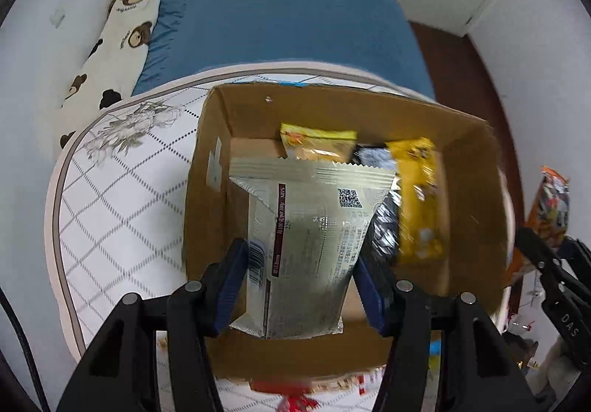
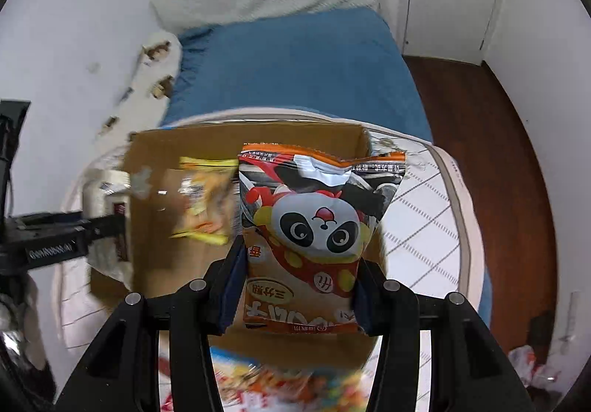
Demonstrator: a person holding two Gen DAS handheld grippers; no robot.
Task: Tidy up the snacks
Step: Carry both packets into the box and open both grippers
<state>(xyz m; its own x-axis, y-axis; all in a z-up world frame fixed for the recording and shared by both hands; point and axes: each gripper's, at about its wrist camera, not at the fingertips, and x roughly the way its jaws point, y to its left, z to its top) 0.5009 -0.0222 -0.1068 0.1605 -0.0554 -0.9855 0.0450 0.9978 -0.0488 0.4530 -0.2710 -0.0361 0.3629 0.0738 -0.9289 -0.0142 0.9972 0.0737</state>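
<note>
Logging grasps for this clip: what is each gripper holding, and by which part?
Left gripper clamps the silver snack bag across its lower end. Right gripper clamps the orange panda snack bag by its lower sides.

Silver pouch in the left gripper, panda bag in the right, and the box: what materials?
Silver pouch: looks like metallised plastic film, glossy, with a crimped serrated top seal. Panda bag: printed plastic film, shiny, creased near the top; inner lining not visible. Box: brown cardboard, matte, with open flaps and a raw cut edge.
</note>
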